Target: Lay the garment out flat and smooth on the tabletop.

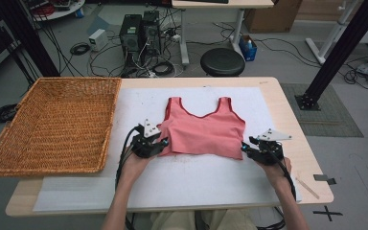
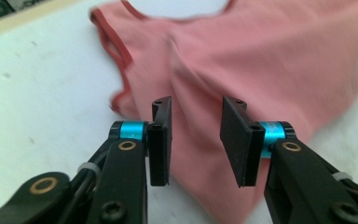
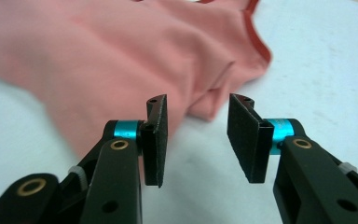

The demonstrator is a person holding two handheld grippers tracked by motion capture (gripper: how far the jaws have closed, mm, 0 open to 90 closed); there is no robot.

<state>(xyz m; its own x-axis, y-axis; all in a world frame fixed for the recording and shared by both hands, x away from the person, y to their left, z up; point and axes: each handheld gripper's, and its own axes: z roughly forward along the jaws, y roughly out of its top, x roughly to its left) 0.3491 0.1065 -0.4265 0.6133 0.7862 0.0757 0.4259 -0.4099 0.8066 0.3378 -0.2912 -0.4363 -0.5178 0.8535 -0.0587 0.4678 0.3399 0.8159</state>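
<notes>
The pink top (image 1: 203, 128) lies flat on the white sheet (image 1: 182, 177) in the middle of the table (image 1: 287, 115). At its seven o'clock corner sits the left claw (image 1: 162, 142), jaws parted; at five o'clock the right claw (image 1: 245, 147), also released. A wicker basket (image 1: 52, 127) rests at nine o'clock.

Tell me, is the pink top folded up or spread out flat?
Spread out. The pink top lies open on the white mat, both straps and the whole front showing, with some wrinkles near its bottom corners.

Pink tank top (image 1: 203, 132), darker red trim

Lies flat, straps pointing away, just right of the wicker basket (image 1: 52, 124), hem slightly rumpled.
</notes>
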